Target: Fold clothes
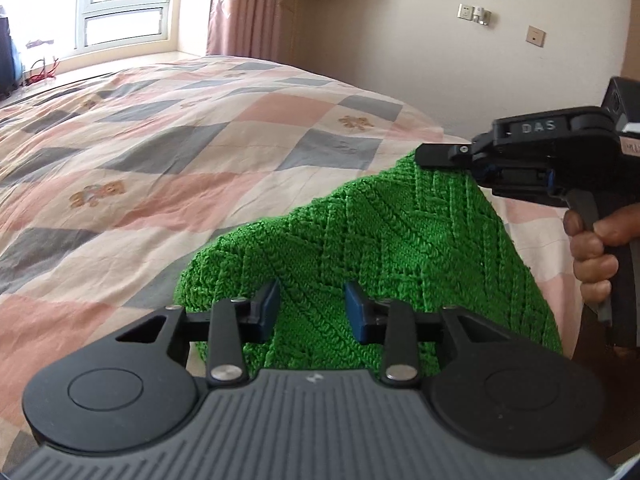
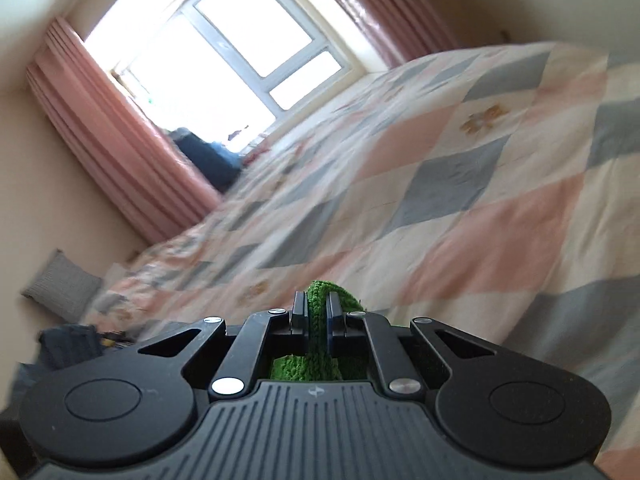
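Green knitwear (image 1: 360,248) hangs raised above the checked quilt (image 1: 160,152) on the bed, its top edge pinched between the closed jaws of the right gripper (image 2: 316,316), which a hand (image 1: 596,256) holds by the grip. The left gripper (image 1: 312,308) sits against the lower cloth, jaws apart, clasping nothing

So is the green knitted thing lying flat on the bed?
No. The green knit is lifted, hanging from the right gripper, which is shut on its edge above the quilt.
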### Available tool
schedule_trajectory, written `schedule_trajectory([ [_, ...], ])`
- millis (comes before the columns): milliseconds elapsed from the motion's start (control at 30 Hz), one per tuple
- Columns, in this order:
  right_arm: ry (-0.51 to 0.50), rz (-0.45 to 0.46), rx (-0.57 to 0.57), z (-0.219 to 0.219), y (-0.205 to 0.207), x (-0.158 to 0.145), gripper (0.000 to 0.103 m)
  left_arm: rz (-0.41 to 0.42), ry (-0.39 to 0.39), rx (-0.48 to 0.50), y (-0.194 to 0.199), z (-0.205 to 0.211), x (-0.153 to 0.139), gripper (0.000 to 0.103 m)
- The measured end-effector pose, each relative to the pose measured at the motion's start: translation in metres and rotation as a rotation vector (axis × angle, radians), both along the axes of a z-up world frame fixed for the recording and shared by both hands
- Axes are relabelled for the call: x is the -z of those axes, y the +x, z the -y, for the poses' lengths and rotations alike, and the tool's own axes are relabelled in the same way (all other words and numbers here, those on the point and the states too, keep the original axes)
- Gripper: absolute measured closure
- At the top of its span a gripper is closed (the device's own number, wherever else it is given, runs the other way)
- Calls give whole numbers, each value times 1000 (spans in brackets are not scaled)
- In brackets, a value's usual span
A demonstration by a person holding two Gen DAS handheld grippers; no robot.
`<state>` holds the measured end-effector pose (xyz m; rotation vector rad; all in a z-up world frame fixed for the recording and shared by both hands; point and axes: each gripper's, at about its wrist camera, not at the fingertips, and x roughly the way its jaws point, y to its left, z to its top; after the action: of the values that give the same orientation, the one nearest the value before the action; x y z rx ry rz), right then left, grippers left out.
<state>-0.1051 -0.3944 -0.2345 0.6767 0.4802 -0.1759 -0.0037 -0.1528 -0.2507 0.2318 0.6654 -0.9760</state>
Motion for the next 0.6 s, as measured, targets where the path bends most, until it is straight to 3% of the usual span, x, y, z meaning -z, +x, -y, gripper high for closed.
schedule_trajectory([
  [133, -7, -119, -3, 4, 25, 37, 96, 15, 39, 15, -1, 11, 8, 72],
  [233, -27, -163, -12, 3, 27, 63, 96, 15, 23, 7, 0, 2, 5, 73],
  [367, 1, -151, -11, 7, 19, 71, 96, 45, -17, -47, 9, -15, -13, 77],
  [467, -15, -151, -31, 8, 20, 68, 96, 40, 22, -65, 28, -8, -9, 79],
  [600, -48, -176, -23, 11, 25, 74, 89, 45, 116, -43, 41, 13, 20, 80],
])
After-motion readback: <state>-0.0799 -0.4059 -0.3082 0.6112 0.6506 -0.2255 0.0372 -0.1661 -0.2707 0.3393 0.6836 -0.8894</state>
